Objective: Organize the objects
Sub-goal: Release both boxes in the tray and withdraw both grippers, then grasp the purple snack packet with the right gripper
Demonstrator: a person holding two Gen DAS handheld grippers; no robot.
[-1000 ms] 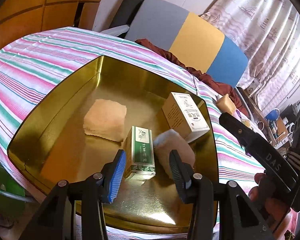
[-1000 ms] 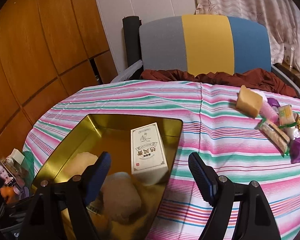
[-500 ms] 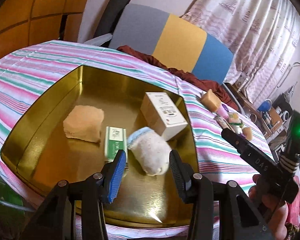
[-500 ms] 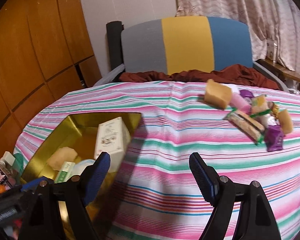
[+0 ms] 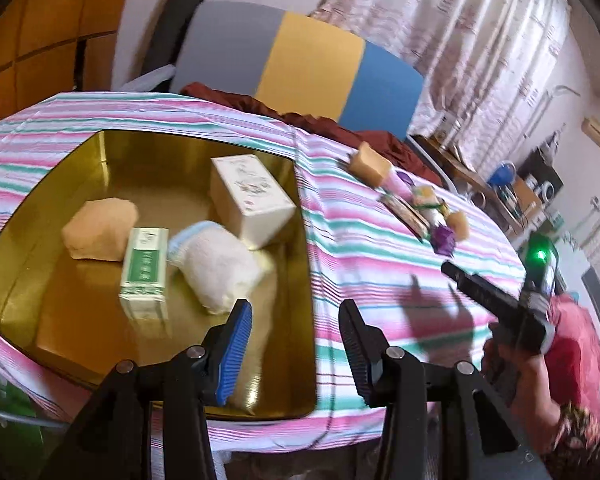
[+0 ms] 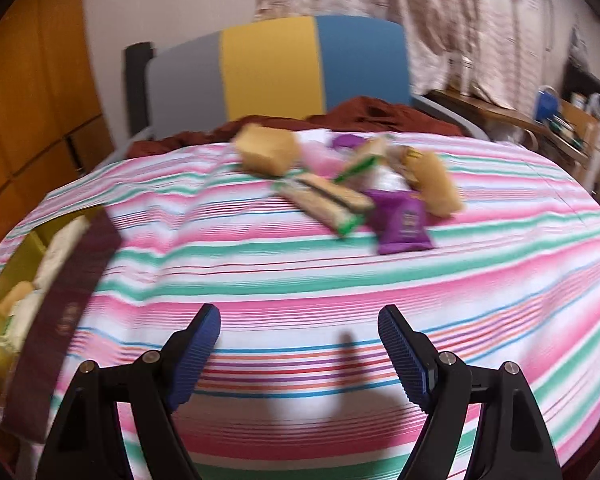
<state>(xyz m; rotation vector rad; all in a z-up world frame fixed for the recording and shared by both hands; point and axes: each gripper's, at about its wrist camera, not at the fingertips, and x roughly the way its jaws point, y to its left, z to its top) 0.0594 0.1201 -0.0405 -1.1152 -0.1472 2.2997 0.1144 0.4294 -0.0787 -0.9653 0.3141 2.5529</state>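
Right gripper (image 6: pixel 300 346), jaws spread and empty, faces the loose pile of snacks (image 6: pixel 356 192) lying straight ahead and well apart on the striped desk (image 6: pixel 300 280), the long bar's axis slanting down to the right. Left gripper (image 5: pixel 296 344), also open and empty, hangs over the near rim of the gold tin (image 5: pixel 308 288), farther from the pile, so the right looks better placed to reach it

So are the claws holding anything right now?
No, nothing. The left claw is open above the gold metal tin, and the right claw is open over the striped tablecloth. Both have bare pads.
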